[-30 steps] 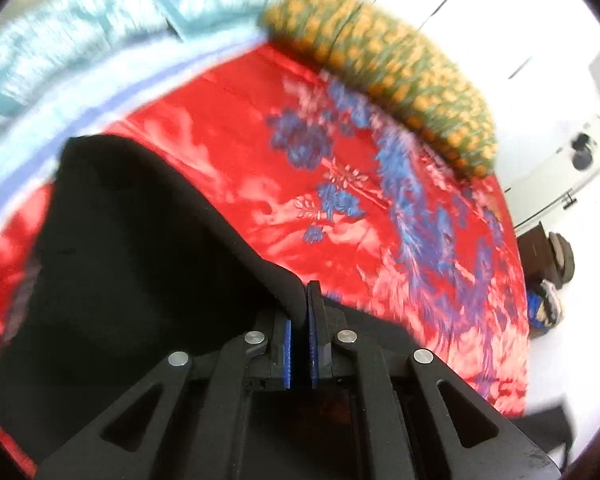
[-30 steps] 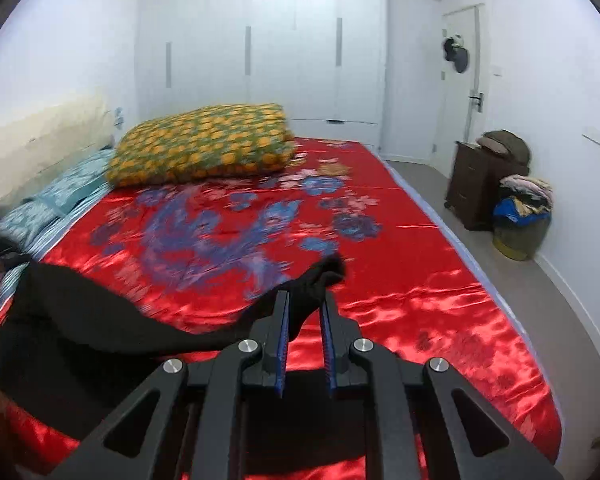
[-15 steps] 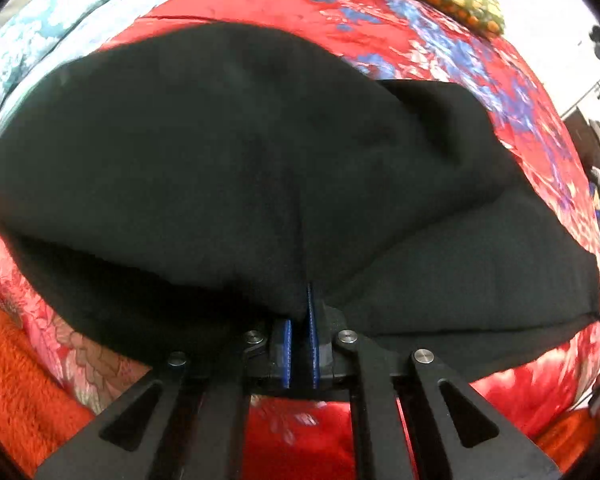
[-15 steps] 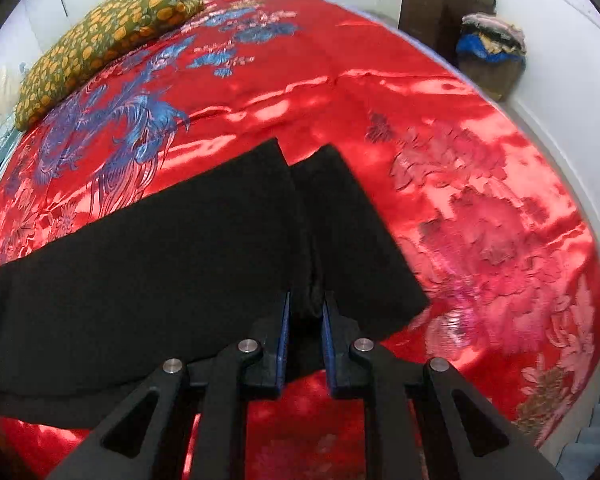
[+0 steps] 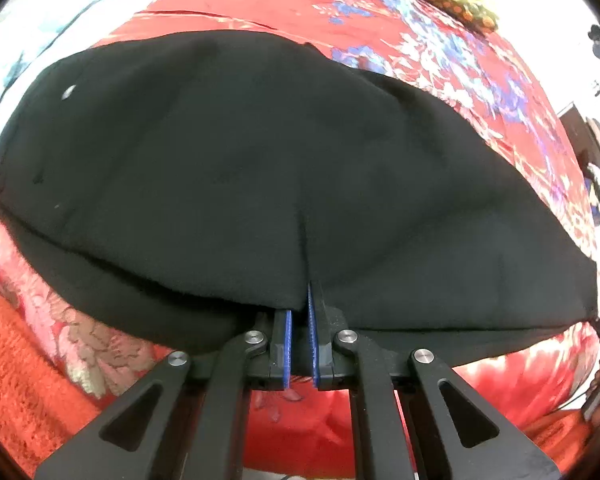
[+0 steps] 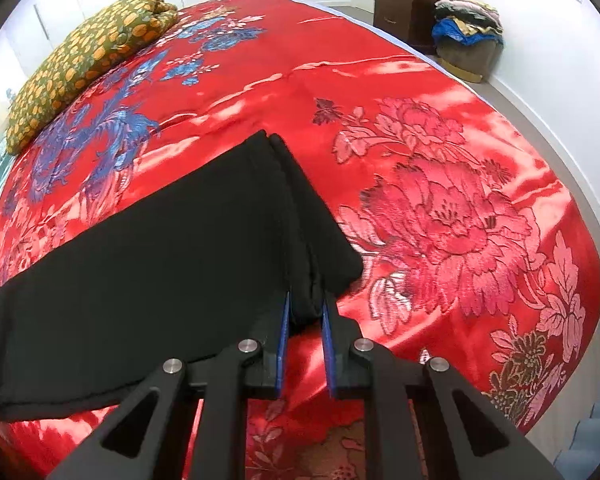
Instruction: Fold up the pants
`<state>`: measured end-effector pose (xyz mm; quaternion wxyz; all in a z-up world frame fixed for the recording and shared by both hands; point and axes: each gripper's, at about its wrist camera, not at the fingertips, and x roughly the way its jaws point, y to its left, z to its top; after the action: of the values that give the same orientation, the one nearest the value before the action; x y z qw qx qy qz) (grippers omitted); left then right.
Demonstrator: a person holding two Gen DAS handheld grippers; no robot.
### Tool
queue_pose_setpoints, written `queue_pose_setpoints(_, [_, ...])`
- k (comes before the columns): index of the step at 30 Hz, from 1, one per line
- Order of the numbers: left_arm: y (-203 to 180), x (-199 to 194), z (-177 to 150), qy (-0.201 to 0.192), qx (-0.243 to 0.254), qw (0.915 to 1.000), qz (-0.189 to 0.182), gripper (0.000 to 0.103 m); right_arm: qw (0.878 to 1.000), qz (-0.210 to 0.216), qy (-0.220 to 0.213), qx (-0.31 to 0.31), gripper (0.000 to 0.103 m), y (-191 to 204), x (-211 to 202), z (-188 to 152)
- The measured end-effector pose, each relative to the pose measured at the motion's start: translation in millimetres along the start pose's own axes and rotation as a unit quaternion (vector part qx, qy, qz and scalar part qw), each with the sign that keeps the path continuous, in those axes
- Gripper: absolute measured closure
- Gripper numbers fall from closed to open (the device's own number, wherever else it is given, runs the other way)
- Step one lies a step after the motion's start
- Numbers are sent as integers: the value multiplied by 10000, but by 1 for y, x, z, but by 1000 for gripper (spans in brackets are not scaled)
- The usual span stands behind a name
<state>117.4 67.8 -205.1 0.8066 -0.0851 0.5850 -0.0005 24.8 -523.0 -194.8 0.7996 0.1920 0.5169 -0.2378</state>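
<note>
A bed (image 6: 380,80) in red floral satin fills the room. Beyond the bed's far corner, a dark dresser (image 6: 400,4) and a laundry basket (image 6: 466,52) stand against white walls.

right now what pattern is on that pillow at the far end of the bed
Olive green with orange-yellow spots; the pillow shows best in the right wrist view.

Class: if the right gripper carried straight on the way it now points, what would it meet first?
The black pants that the right gripper already pinches, then probably the red bedspread just beneath; depth is unclear.

red bedspread (image 6: 440,92) | patterned pillow (image 6: 88,56) | dresser (image 6: 396,4) | laundry basket (image 6: 466,52)
</note>
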Motion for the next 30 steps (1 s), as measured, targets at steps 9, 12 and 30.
queue_pose_setpoints(9, [-7,5,-8,182,266,9994,90,97,9999,-116,27,117,88,-7,9,5])
queue_pose_setpoints(12, [-10,5,-11,282,425,9984,225,96,9998,-131,20,129,87,-8,9,4])
queue_pose_setpoints(30, [-23,-24,22,-486,1244,9906,279,36,9905,884,-216,1033,26,-48,-8,-4])
